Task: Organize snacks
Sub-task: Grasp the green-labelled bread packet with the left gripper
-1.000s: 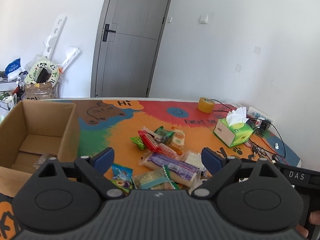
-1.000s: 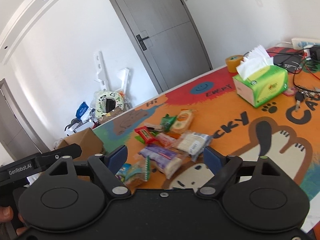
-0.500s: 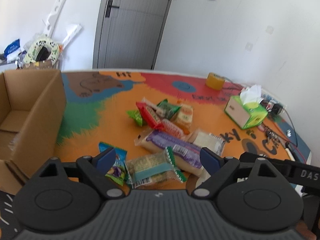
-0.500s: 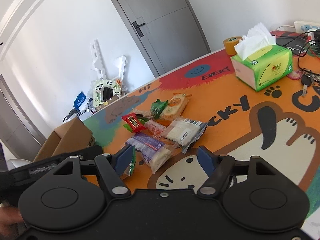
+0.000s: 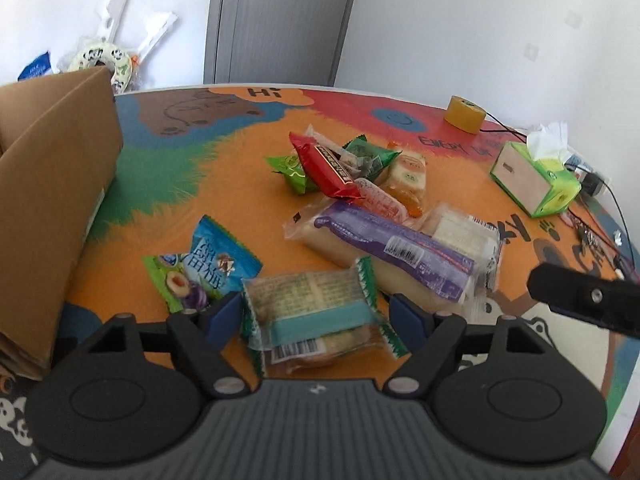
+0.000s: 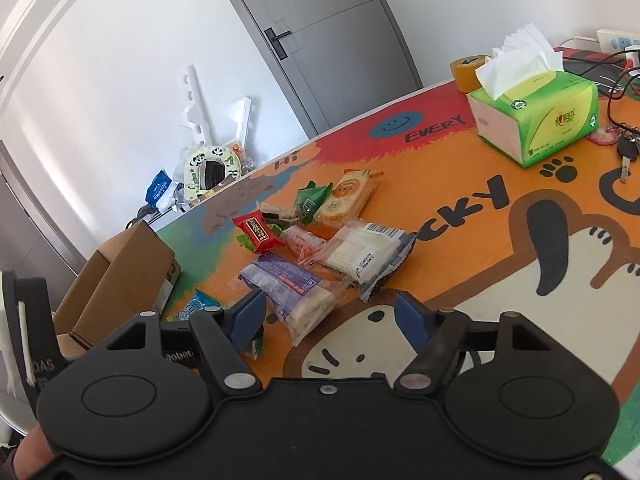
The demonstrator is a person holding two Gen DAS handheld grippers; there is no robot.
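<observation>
The table mat (image 5: 168, 216) is a bright cartoon print, orange at the centre, lettered "Hi" at 12 o'clock in the left wrist view and "EVERY" beside a blue smiley in the right wrist view. A brown cardboard box (image 5: 52, 208) stands at 9 o'clock on it. A green tissue box (image 6: 536, 116) sits at 2 o'clock, with a yellow tape roll (image 5: 464, 114) beyond it. The snacks lie heaped mid-table: a long purple-wrapped cake (image 5: 384, 248), a red packet (image 5: 326, 170) with gold writing too small to read, and a blue-green pouch (image 5: 208, 266) in Chinese characters. The left gripper (image 5: 316, 314) has its jaws spread wide either side of a green-edged clear wafer pack (image 5: 316, 316) – barcode up, not yet squeezed. The right gripper (image 6: 330, 316) hangs open above the purple cake, holding nothing.
</observation>
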